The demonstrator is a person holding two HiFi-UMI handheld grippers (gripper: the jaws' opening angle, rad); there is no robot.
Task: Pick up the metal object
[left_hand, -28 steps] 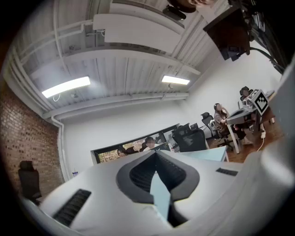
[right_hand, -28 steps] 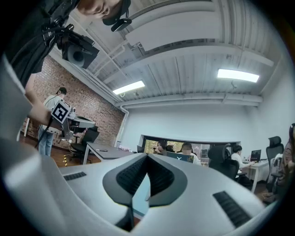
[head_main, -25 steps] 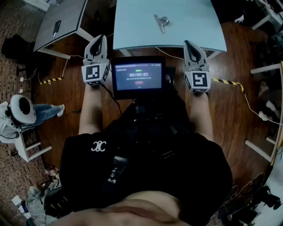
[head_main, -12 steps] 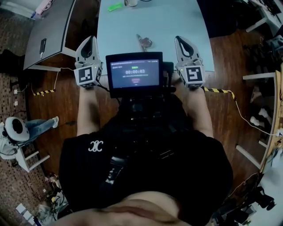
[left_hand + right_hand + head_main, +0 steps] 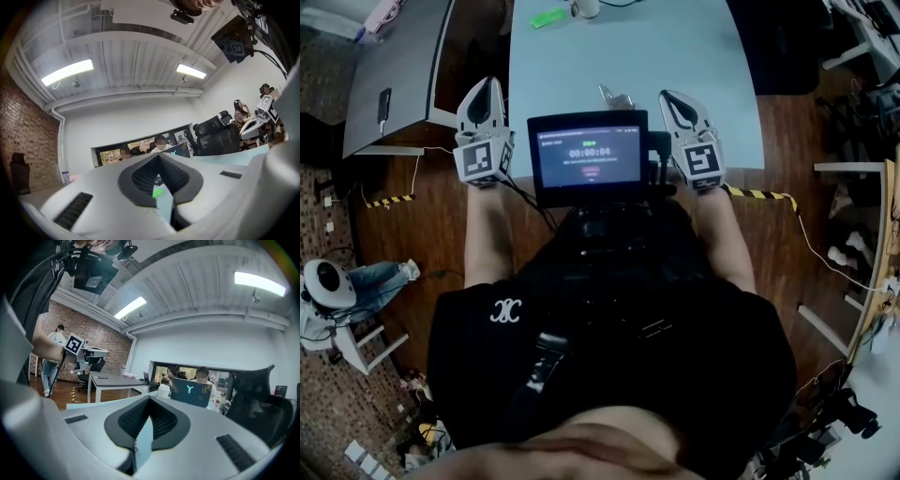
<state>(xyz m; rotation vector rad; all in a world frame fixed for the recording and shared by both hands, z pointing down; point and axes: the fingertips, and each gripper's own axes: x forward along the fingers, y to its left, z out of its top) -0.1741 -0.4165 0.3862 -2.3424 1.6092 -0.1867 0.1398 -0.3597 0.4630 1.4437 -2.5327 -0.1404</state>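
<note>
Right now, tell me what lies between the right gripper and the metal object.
Nothing but bare table separates the right gripper from the metal object; the head view shows it.

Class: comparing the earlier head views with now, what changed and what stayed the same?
The person has walked up to the light-blue table, so the metal object now lies just ahead, between the left gripper and right gripper. A green item has come into view. Both grippers stay shut and empty.
</note>
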